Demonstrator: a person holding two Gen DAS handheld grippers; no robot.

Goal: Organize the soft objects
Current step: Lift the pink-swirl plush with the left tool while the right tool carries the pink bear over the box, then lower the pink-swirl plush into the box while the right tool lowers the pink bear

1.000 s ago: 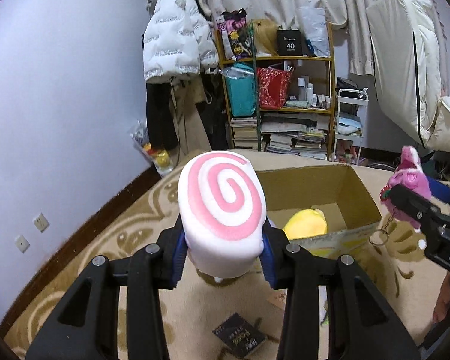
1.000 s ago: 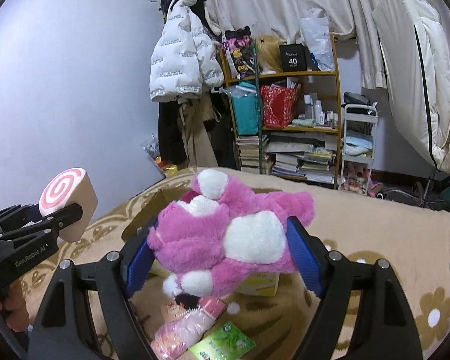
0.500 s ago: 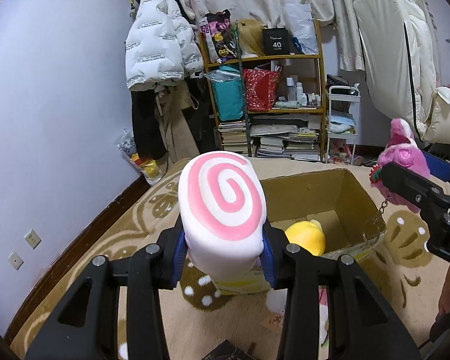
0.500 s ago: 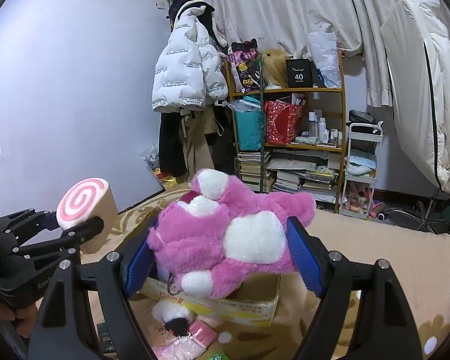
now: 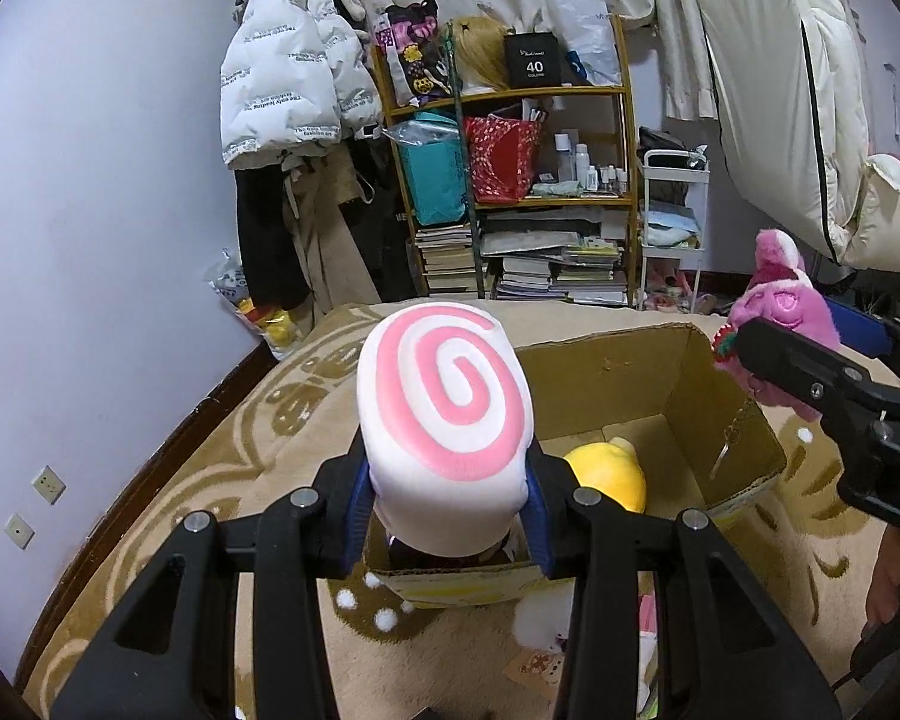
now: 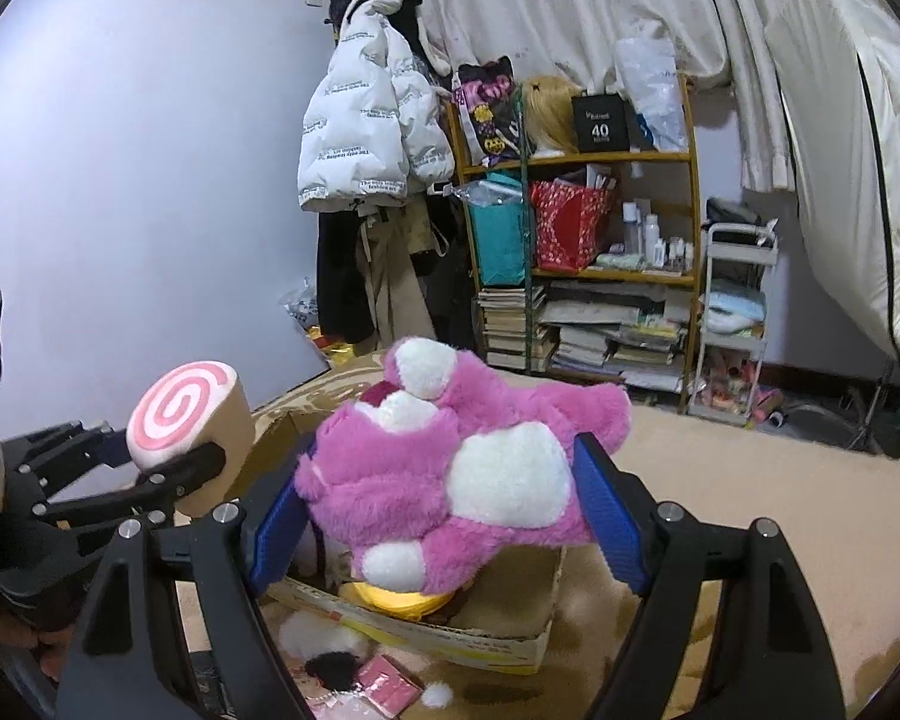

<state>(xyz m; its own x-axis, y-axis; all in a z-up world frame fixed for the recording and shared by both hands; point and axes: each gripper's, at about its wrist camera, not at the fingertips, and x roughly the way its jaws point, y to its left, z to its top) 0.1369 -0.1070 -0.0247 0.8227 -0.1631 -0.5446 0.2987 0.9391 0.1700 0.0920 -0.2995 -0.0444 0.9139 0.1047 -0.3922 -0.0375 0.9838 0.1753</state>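
- A white plush roll with a pink spiral face (image 5: 444, 414) is clamped between the blue pads of the left gripper (image 5: 447, 516), whose jaws are closed tightly on its sides.
- In the left wrist view the roll is held above the near edge of an open cardboard box (image 5: 744, 414) that stands on a beige patterned blanket (image 5: 258, 444).
- A yellow plush toy (image 5: 609, 471) is seen lying on the floor of the box, just behind the roll.
- A pink and white plush toy (image 6: 450, 468) is gripped between the blue pads of the right gripper (image 6: 450, 516), the jaws being spread wide around its body.
- In the right wrist view the pink toy is held over the box, with the yellow plush visible directly beneath it.
- A small white fluffy item (image 6: 318, 642) and a pink packet (image 6: 387, 684) are seen on the blanket just in front of the box.
- A cluttered wooden shelf (image 5: 570, 90) and a hanging white puffer jacket (image 5: 294, 78) are seen by the far wall.
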